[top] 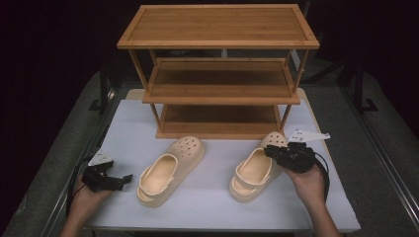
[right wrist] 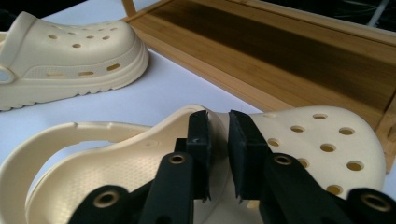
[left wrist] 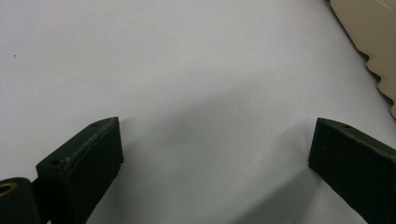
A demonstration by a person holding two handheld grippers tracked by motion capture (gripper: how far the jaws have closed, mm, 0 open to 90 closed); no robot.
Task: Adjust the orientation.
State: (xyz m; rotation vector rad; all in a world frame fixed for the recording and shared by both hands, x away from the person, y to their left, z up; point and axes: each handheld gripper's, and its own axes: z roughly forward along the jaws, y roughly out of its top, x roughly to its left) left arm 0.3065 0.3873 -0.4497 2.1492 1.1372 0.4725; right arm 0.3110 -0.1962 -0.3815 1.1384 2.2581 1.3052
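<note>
Pinching the right clog [top: 249, 175] by the rim of its opening, just behind the holed toe cap, with the right gripper [right wrist: 218, 128]. Jaws narrow there, nearly together, pads pressed on either side of that cream rim, so yeah, holding the clog. Seen from above, right hand [top: 309, 180] coming in from the bottom right, gripper reaching across the clog's toe end from the right. Clog sitting flat on the white table [top: 212, 202], sole down, toe aimed at the right front corner of the rack [top: 220, 94]. Close to the bottom shelf, but can't tell if touching. Heel strap toward the person.

Over on the other side, left gripper [left wrist: 215, 140] parked low over the table near its left edge, held in the left hand [top: 86, 200]. Jaws spread wide, just bare table between them. Left clog [top: 170, 170] lying near it on the right, apart from the jaws, also sole down, toe angled toward the rack's bottom shelf. Both clogs side by side, well apart from each other, in front of the three-shelf wooden rack.
</note>
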